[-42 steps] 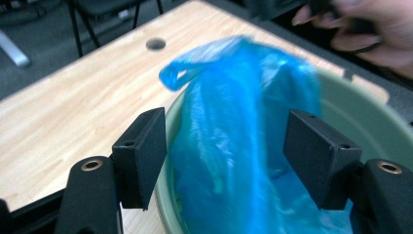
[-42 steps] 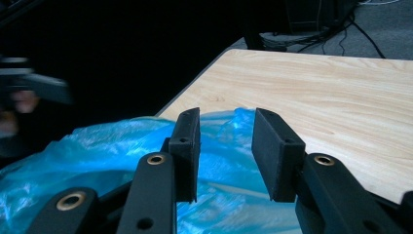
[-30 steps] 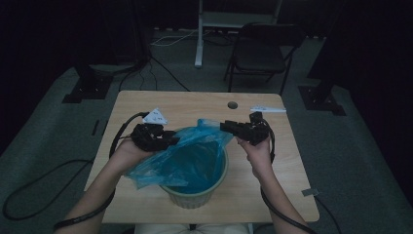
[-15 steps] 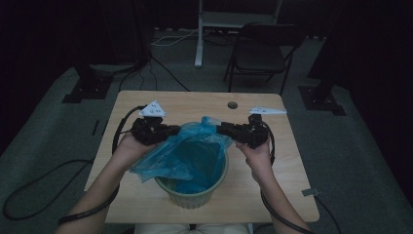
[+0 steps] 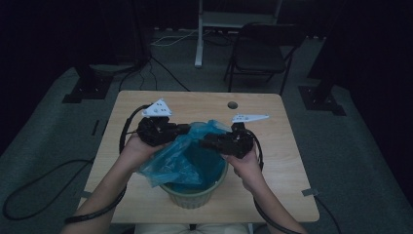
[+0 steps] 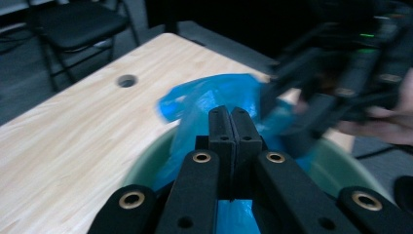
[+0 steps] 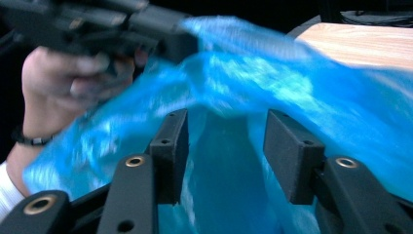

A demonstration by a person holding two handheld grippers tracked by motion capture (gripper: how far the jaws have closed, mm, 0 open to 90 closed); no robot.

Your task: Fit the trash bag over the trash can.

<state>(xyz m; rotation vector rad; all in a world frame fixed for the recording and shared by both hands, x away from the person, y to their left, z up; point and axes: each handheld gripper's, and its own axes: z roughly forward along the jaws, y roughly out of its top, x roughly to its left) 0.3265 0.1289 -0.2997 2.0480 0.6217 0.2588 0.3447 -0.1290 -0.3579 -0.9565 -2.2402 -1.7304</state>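
The left gripper [image 5: 187, 129] has its jaws pressed together on a fold of the blue plastic bag [image 5: 182, 156], pinching the film between its pads [image 6: 221, 127] above the green bin [image 5: 195, 195]. In the left gripper view the bag's edge rises just behind the closed jaws, with the bin's rim curving below them. The right gripper [image 5: 203, 142] stands with its jaws apart and has just been opening; in the right gripper view blue film hangs between and behind the two pads [image 7: 170, 141] without being pressed by them. Both grippers meet over the bin's mouth, close together, each in a hand [image 5: 139, 151] coming from the near edge. The bag lines the bin and spills over its left rim. The bin sits near the front edge of the wooden counter [image 5: 287, 165], which has a round hole [image 5: 233, 105] toward its far side.
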